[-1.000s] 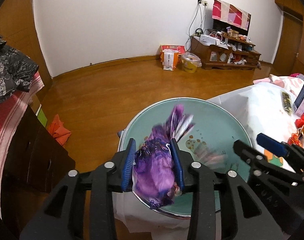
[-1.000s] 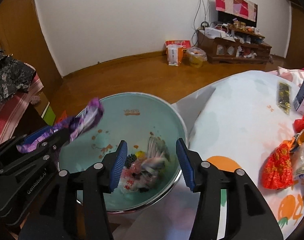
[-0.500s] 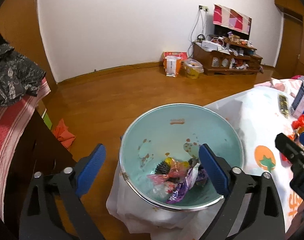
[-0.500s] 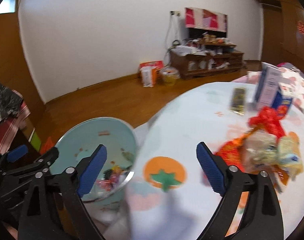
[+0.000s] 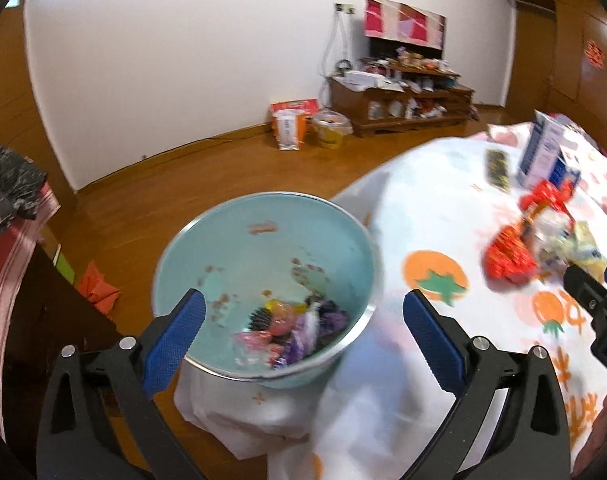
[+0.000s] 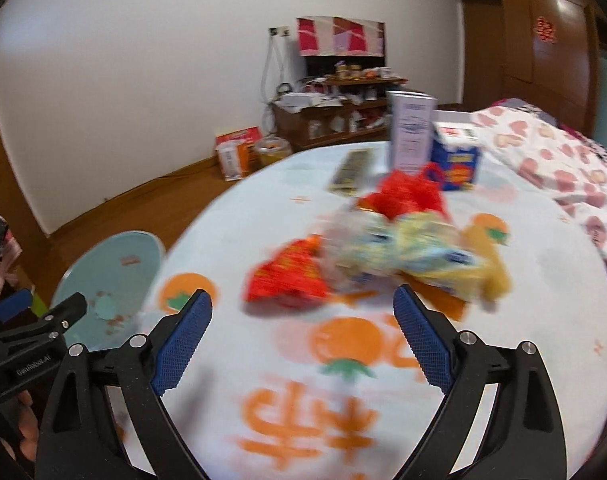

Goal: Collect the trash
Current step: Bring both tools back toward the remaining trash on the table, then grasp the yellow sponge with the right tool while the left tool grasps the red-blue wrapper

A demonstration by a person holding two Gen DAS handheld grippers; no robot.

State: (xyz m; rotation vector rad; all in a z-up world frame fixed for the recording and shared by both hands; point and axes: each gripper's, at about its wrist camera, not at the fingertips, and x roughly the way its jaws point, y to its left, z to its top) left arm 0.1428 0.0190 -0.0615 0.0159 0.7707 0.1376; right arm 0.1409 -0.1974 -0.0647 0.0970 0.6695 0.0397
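Note:
A light-blue trash bin (image 5: 223,240) stands beside the table and holds several wrappers, among them a purple wrapper (image 5: 303,336). My left gripper (image 5: 299,340) is open and empty just above the bin's near rim. My right gripper (image 6: 303,336) is open and empty over the tablecloth, short of a pile of trash: a red wrapper (image 6: 287,276) and yellow-white packets (image 6: 415,256). The pile also shows in the left wrist view (image 5: 511,256). The bin shows at the left of the right wrist view (image 6: 115,264).
A round table with a white orange-print cloth (image 6: 343,360) carries a blue-white carton (image 6: 411,136), a blue box (image 6: 455,164) and a dark flat packet (image 6: 351,168). A dark cabinet (image 5: 31,320) stands left of the bin. A pink-heart cover (image 6: 563,168) lies at the right.
My left gripper opened and dropped the purple wrapper into the bin. My right gripper opened wide and swung right from the bin toward the trash pile on the table.

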